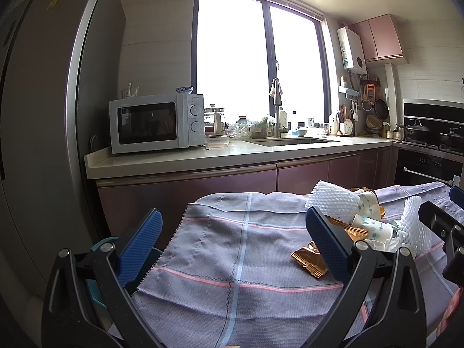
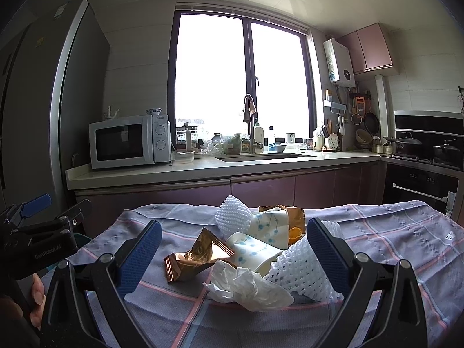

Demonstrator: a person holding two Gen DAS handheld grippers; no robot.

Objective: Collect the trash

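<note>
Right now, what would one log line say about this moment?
left gripper: open, empty | right gripper: open, facing trash pile | pile: paper cups, foam nets, gold wrappers, tissue on tablecloth | nothing collected yet

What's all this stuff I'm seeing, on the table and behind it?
Tablecloth: one, grey-purple check, covers the table.
Foam nets: two, white, in the pile.
Paper cups: two, white with blue print, lying on their sides.
Gold wrappers: at least two, pile's left.
Crumpled tissue: one, white, front.
Microwave: one, white, counter.
Sink: one, under the window.
Left gripper: open, empty.
Right gripper: open, around the pile.
</note>
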